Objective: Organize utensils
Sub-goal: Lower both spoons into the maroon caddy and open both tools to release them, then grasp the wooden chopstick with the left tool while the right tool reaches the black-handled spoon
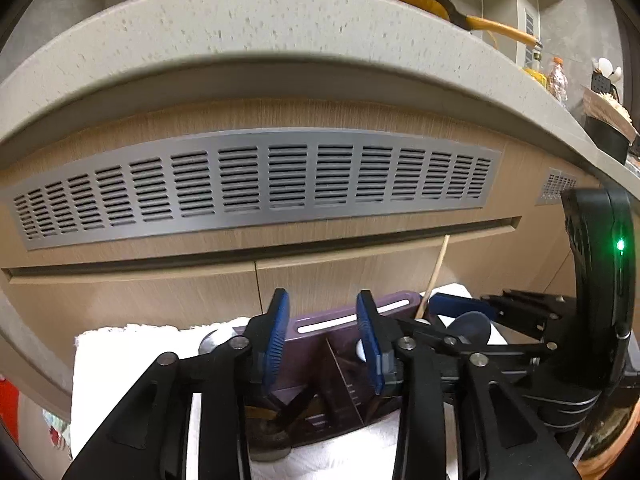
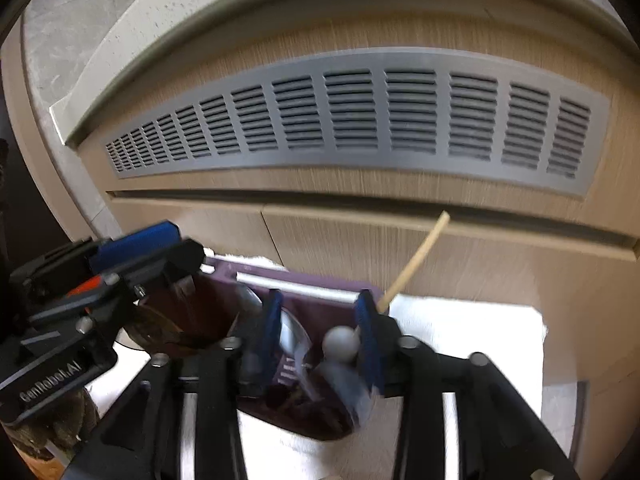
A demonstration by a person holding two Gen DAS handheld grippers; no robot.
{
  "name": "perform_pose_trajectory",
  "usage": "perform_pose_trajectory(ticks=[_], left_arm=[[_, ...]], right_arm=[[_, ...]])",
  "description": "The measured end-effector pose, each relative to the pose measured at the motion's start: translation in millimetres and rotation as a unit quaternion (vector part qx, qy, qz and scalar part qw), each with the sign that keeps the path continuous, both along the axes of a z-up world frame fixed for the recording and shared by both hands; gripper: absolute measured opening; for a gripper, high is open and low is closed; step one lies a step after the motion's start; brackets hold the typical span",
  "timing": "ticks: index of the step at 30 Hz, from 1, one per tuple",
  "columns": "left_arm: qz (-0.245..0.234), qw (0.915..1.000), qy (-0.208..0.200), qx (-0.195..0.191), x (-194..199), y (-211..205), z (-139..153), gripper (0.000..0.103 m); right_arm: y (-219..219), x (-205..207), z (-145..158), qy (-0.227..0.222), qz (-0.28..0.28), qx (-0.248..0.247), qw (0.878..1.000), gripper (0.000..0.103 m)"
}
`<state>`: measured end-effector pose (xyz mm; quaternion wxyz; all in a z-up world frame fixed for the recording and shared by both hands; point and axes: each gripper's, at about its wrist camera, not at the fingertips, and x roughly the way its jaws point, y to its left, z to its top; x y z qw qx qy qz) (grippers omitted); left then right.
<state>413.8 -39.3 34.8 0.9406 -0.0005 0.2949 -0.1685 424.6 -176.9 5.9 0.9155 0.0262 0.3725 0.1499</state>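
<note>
A purple utensil holder [image 1: 344, 364] with compartments stands on a white towel [image 1: 132, 356]; it also shows in the right wrist view [image 2: 304, 292]. My left gripper [image 1: 323, 336] is open and empty, just above the holder's left side. My right gripper [image 2: 320, 336] is open over the holder's right side; it appears at the right of the left wrist view [image 1: 460, 308]. A wooden chopstick [image 2: 414, 262] leans out of the holder. A pale round-ended utensil [image 2: 340, 344] and a metal spoon [image 2: 294, 336] sit between the right fingers, blurred.
A wooden cabinet front with a grey vent grille [image 1: 256, 184] rises right behind the holder, under a grey countertop [image 1: 240, 28]. A yellow-handled pan [image 1: 440, 4], bottles and a black pot [image 1: 608, 136] stand on the counter.
</note>
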Motion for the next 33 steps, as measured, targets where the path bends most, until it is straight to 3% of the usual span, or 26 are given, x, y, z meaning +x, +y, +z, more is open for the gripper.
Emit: perform_pose_trajectory(ticks=[4, 9, 12, 14, 18, 20, 27, 29, 33], left_arm=[[0.002, 0.9999, -0.014, -0.003, -17.3, 5.6, 14.3, 0.043], [0.012, 0.9994, -0.032, -0.01, -55.0, 18.6, 30.5, 0.045], [0.026, 0.9989, -0.039, -0.006, -84.1, 32.7, 30.2, 0.055], [0.037, 0.9987, -0.035, 0.0, -100.9, 42.9, 23.3, 0.055], [0.062, 0.998, 0.012, 0.004, -133.6, 66.6, -8.5, 0.055], [0.072, 0.9956, 0.059, -0.005, -144.0, 78.5, -32.4, 0.055], [0.096, 0.9781, 0.183, -0.022, -156.2, 91.1, -109.2, 0.054], [0.097, 0.9756, 0.196, -0.014, -155.0, 85.6, -119.0, 0.052], [0.09, 0.9743, 0.205, 0.017, -153.1, 77.2, -128.2, 0.036]], right_arm=[[-8.0, -24.7, 11.2, -0.023, -0.013, -0.007, 1.0, 0.046], [-14.6, -61.5, 28.9, -0.048, -0.027, -0.029, 0.998, 0.057], [-17.8, -89.2, 31.1, -0.06, -0.035, -0.049, 0.996, 0.062], [-15.9, -106.7, 26.7, -0.064, -0.035, -0.064, 0.995, 0.064], [-8.8, -141.7, 2.5, -0.051, -0.014, -0.102, 0.993, 0.064], [-2.6, -159.2, -13.8, -0.041, 0.001, -0.123, 0.992, 0.064], [2.2, -197.3, -60.4, 0.004, 0.028, -0.145, 0.989, 0.064], [-2.4, -206.8, -67.8, 0.014, 0.026, -0.144, 0.989, 0.065], [-8.2, -220.4, -75.2, 0.017, 0.02, -0.15, 0.988, 0.065]])
